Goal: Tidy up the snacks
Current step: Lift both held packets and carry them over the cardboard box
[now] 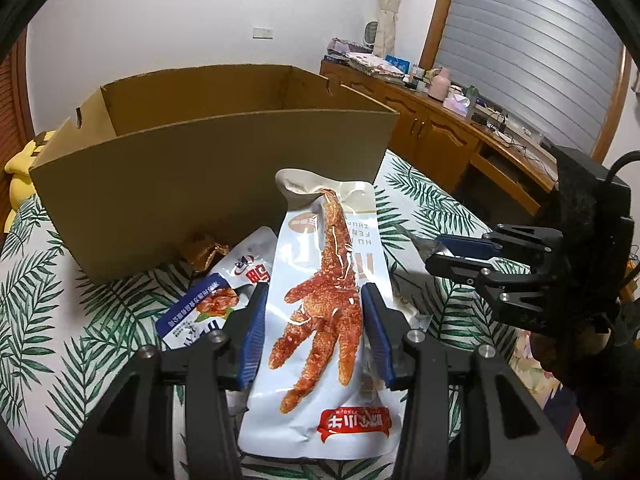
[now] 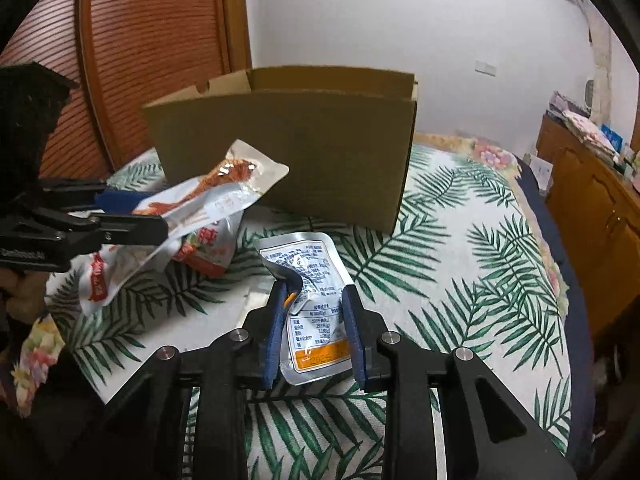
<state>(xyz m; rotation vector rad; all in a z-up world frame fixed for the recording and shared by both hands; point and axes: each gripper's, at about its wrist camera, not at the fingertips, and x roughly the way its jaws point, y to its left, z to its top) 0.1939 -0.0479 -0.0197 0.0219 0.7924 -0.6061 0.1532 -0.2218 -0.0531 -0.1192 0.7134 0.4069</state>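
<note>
My left gripper [image 1: 315, 292] is shut on a white snack packet [image 1: 328, 216] printed with a chicken foot, held lengthwise above the bed; the right wrist view shows this packet [image 2: 224, 184] tilted up at the left. My right gripper [image 2: 315, 292] is shut on a silver packet [image 2: 304, 256] with a nutrition label and an orange band, pads pressing its two sides. An open cardboard box [image 1: 200, 184] stands just beyond both grippers. A blue-and-white packet [image 1: 200, 312] and a gold wrapper [image 1: 202, 250] lie on the bedspread near the box.
A leaf-print bedspread [image 2: 460, 260] covers the surface. A wooden cabinet [image 1: 440, 132] cluttered on top runs along the right. A yellow plush toy [image 1: 20, 172] lies left of the box. A wooden slatted door [image 2: 140, 60] stands behind.
</note>
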